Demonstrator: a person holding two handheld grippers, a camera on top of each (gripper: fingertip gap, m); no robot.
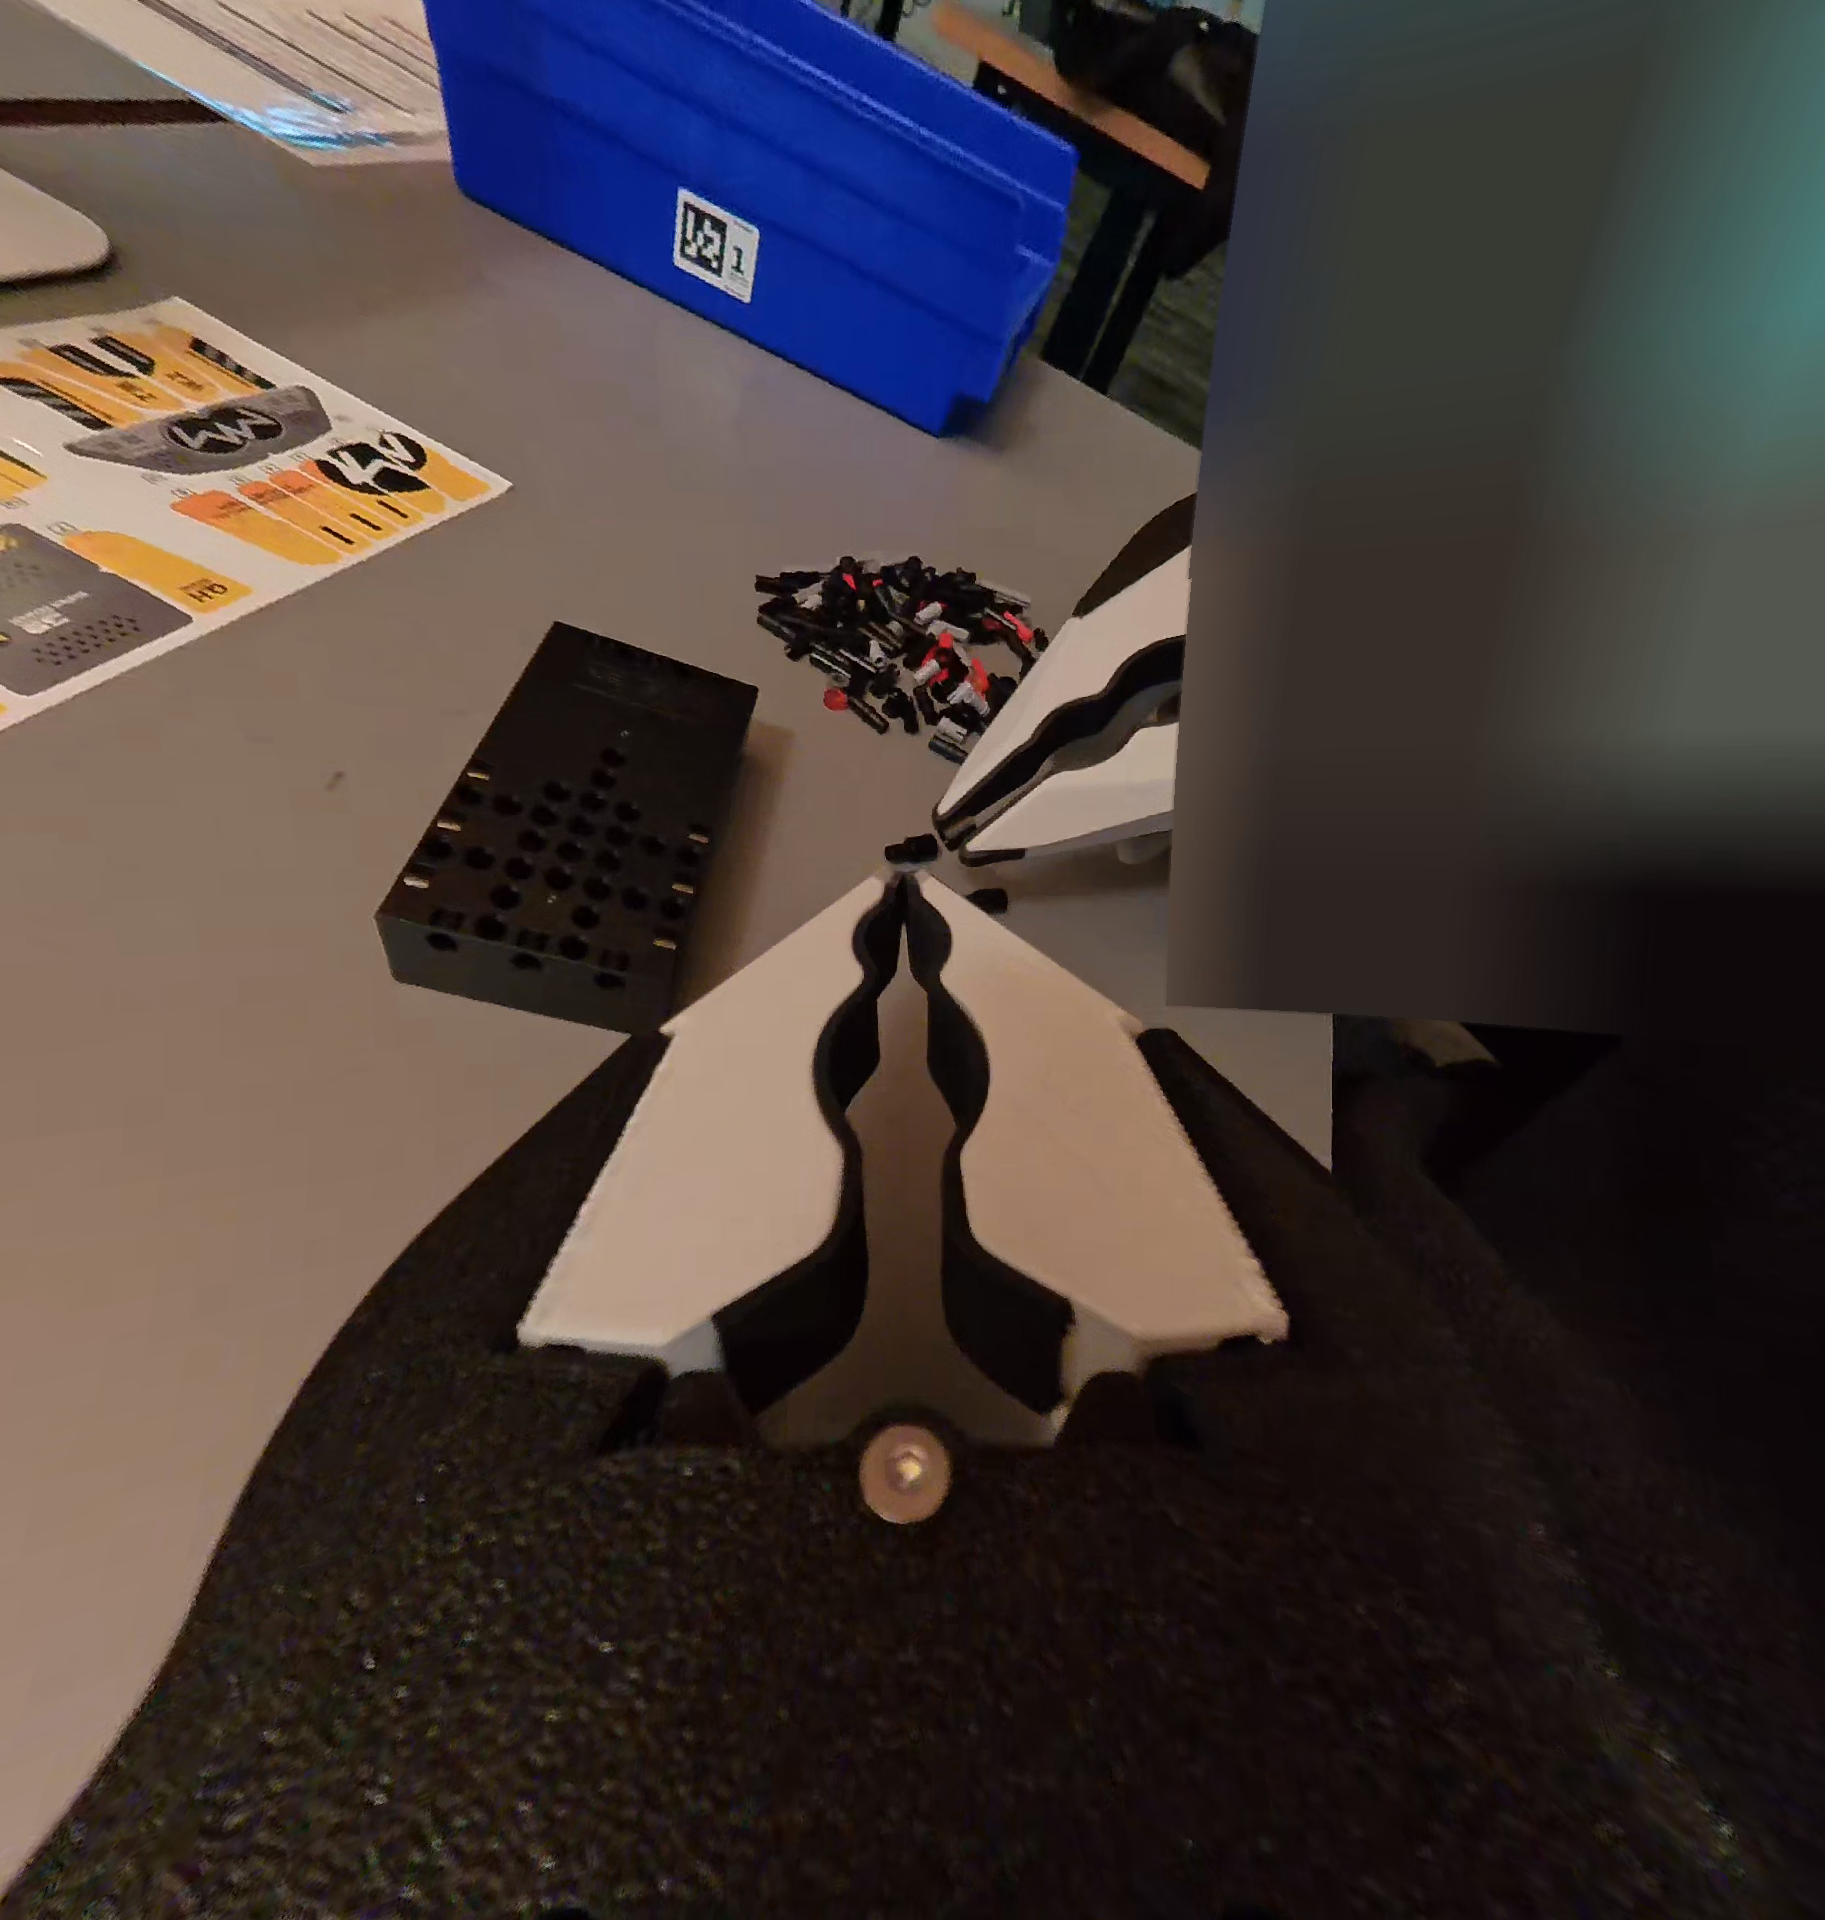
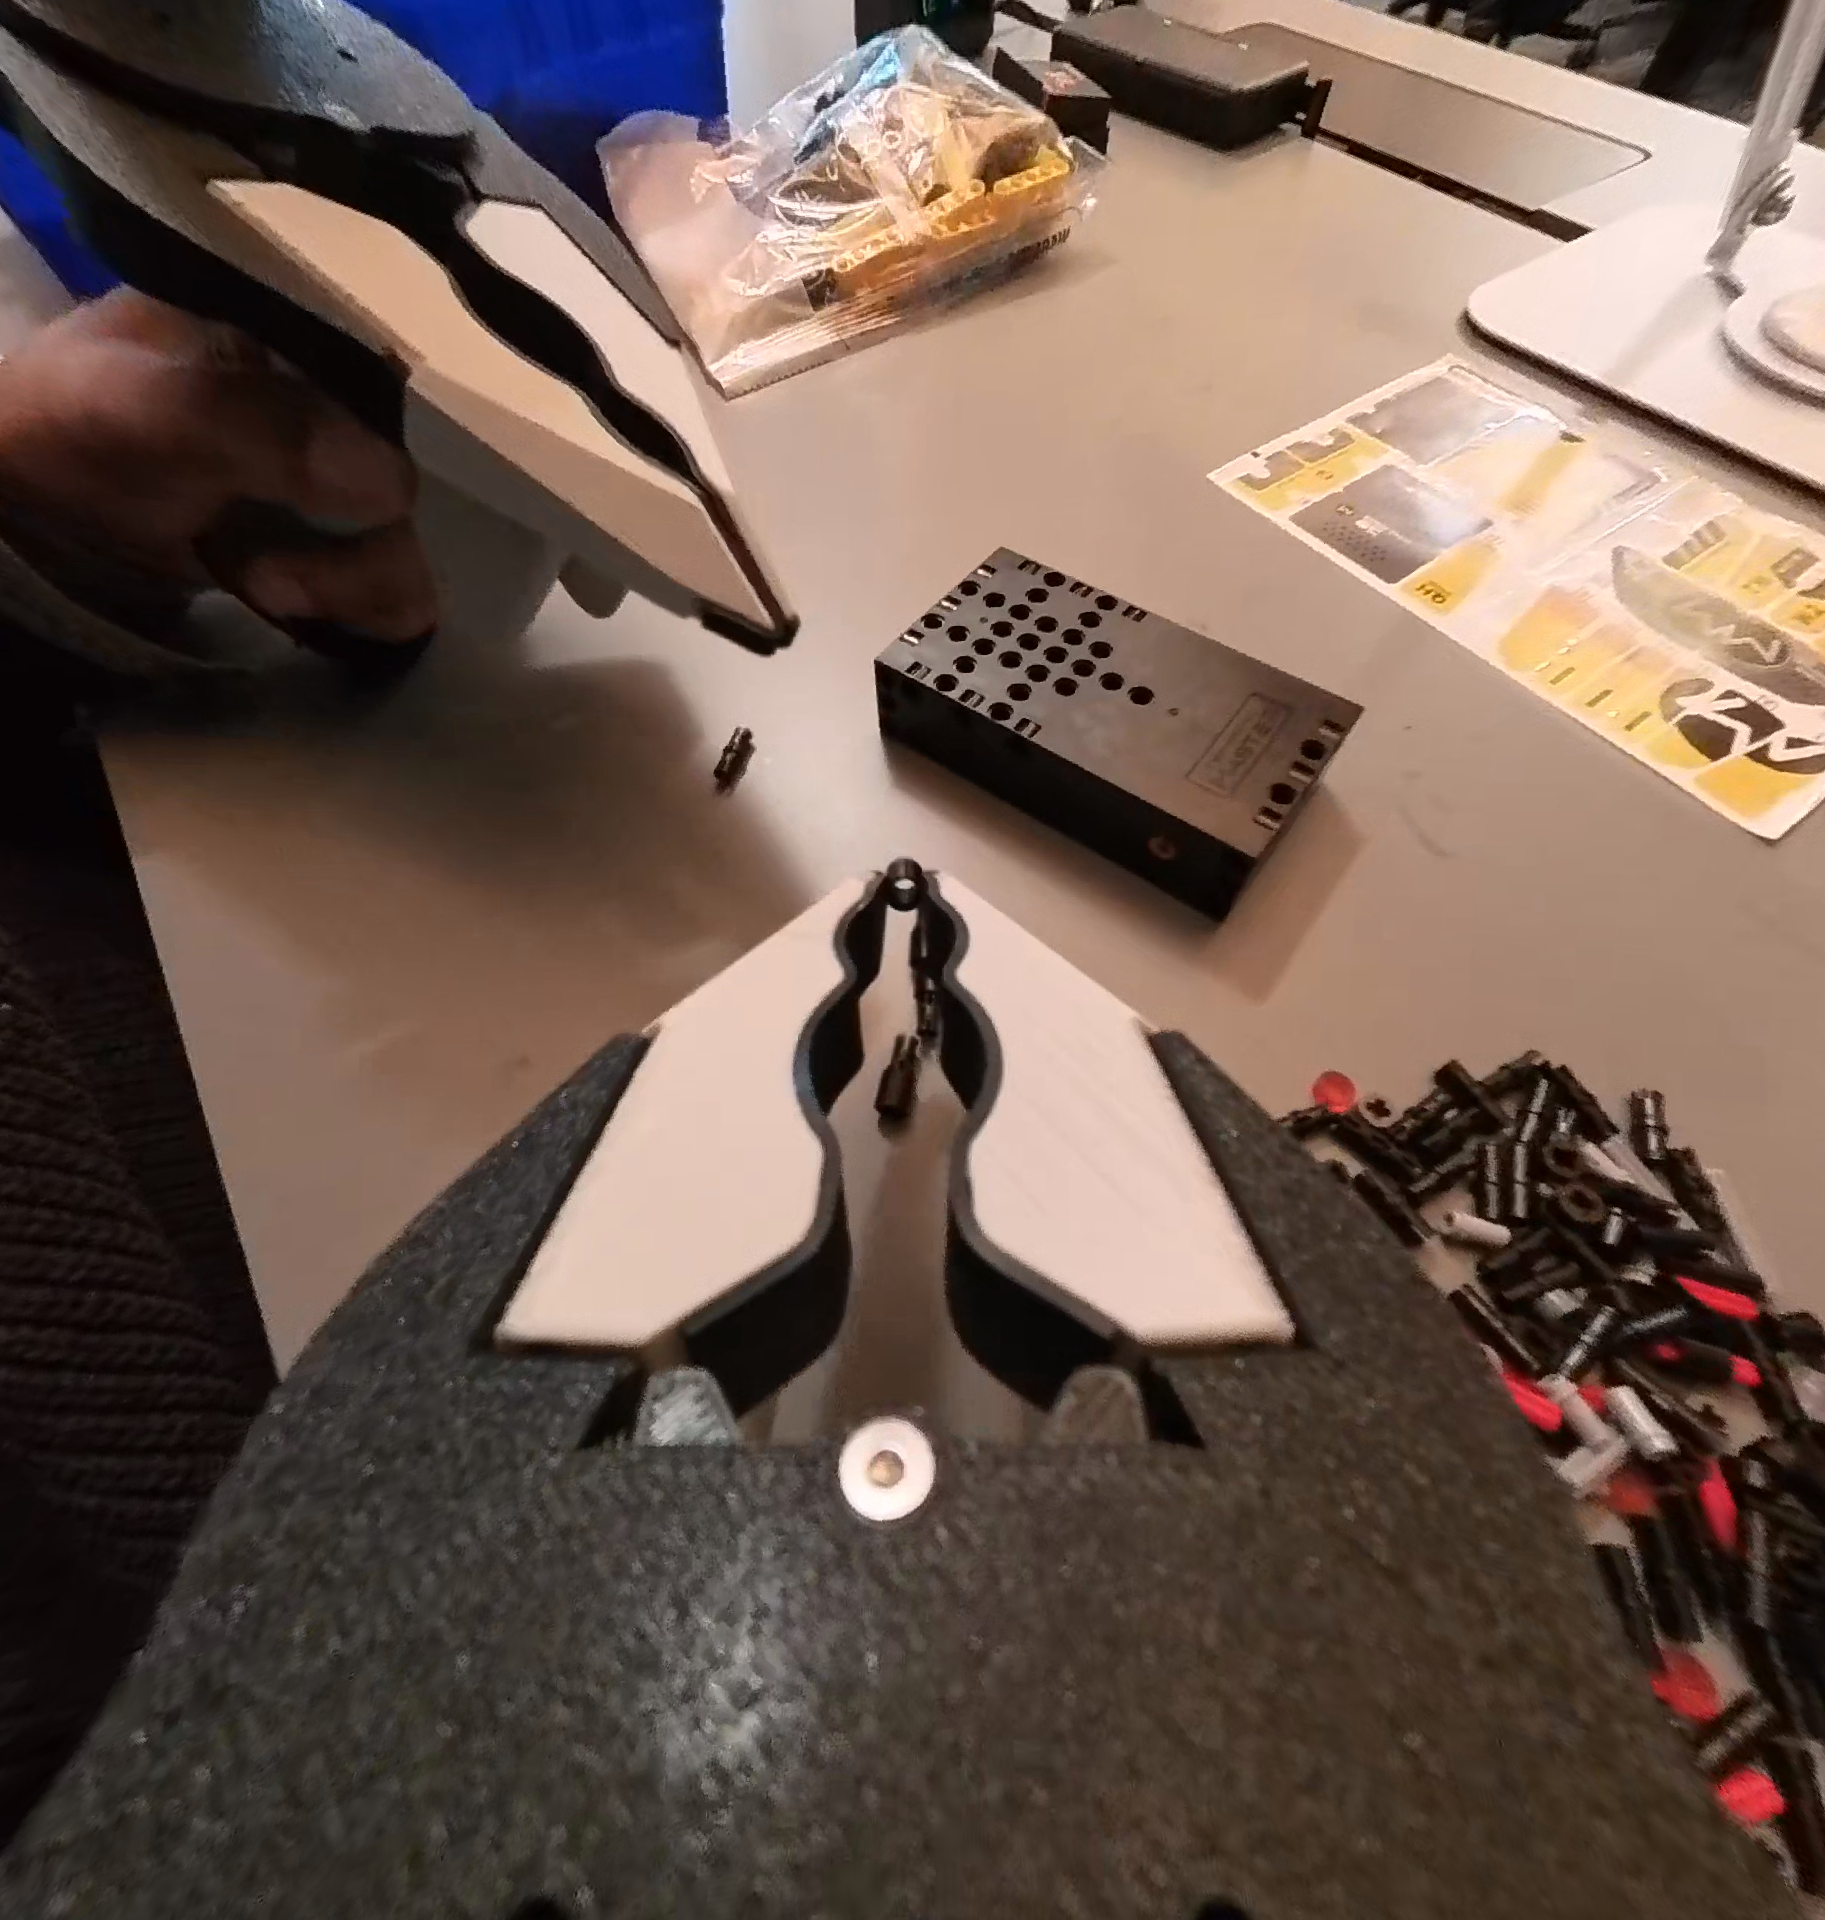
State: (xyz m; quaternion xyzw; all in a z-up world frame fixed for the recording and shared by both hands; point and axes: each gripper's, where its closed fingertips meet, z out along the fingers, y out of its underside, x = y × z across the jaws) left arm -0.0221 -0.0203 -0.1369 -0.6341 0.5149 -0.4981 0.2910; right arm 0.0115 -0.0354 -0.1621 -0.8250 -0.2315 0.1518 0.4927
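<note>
The right gripper (image 2: 903, 883) has its jaws clamped on a small black peg (image 2: 903, 881), held right at the fingertips with its round end facing forward, just above the grey table (image 2: 991, 436). Two more black pegs lie on the table below the gap between its fingers, and a loose peg (image 2: 733, 753) lies ahead to the left. The left gripper (image 1: 900, 881) has its jaws together with nothing between them, its tips near the right gripper's tips and apart from them. A black block with holes (image 2: 1116, 727) lies just ahead of both. A pile of black, red and grey pegs (image 2: 1656, 1299) sits beside the right gripper. A sticker sheet (image 2: 1573, 592) and a blue bin (image 1: 762, 197) lie farther off.
</note>
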